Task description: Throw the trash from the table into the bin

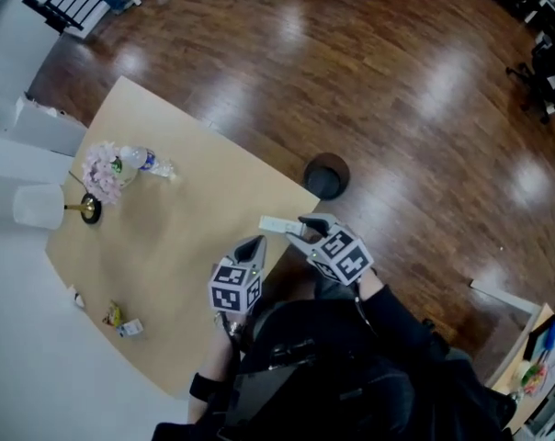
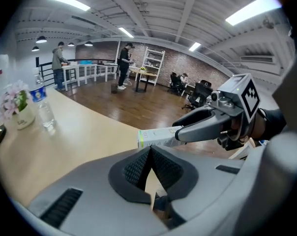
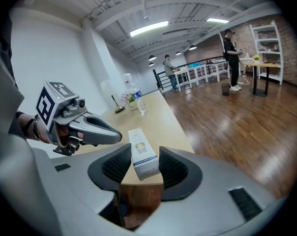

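Observation:
My right gripper [image 1: 302, 231] is shut on a small white carton [image 1: 276, 224] and holds it over the table's near right edge. In the right gripper view the carton [image 3: 141, 152] stands upright between the two pads of the right gripper [image 3: 142, 165]. My left gripper [image 1: 256, 244] hovers close beside it over the tan table [image 1: 195, 237], jaws shut with nothing between them [image 2: 149, 151]. The left gripper view shows the carton [image 2: 156, 136] just beyond its tips. A round black bin [image 1: 326, 176] stands on the wooden floor off the table's right corner. A yellow wrapper [image 1: 112, 314] and a small pack [image 1: 130, 328] lie near the table's left edge.
A pink flower bunch [image 1: 103, 171], a water bottle [image 1: 149, 163] and a brass lamp base [image 1: 89, 209] stand at the table's far end. White walls run along the table's left side. People stand at benches far across the room [image 2: 124, 65].

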`<state>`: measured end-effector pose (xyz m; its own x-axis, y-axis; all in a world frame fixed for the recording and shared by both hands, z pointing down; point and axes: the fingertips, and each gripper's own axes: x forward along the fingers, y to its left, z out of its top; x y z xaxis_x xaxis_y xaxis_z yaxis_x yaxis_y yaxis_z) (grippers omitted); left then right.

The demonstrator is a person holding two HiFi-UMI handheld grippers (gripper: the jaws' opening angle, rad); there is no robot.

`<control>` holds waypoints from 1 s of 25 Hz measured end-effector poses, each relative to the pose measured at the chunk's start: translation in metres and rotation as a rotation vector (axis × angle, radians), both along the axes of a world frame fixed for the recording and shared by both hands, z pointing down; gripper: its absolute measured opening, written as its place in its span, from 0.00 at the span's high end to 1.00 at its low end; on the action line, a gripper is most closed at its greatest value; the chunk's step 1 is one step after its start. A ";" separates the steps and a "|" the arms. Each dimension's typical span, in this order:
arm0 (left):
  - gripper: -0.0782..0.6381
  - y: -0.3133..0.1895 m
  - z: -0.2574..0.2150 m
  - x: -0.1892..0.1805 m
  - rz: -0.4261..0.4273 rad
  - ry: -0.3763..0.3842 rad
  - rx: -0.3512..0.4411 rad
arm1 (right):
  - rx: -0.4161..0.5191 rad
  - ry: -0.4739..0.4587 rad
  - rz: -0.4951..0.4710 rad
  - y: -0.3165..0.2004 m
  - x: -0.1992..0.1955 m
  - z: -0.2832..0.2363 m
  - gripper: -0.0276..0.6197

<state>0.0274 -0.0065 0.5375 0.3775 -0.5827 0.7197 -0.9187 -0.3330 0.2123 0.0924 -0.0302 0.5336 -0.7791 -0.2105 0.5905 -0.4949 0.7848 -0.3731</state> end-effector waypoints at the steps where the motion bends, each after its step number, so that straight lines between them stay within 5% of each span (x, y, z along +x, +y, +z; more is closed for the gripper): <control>1: 0.88 -0.010 0.002 0.013 0.023 -0.002 -0.001 | -0.013 0.004 0.028 -0.006 0.014 0.004 0.66; 14: 0.88 -0.106 0.048 0.147 0.139 0.027 -0.015 | -0.054 0.081 0.302 -0.089 0.148 0.064 0.67; 21: 0.88 -0.145 0.110 0.202 0.072 0.114 -0.039 | -0.073 0.170 0.392 -0.146 0.188 0.149 0.67; 25: 0.88 -0.153 0.158 0.217 0.029 0.081 -0.062 | -0.095 0.215 0.410 -0.171 0.198 0.198 0.67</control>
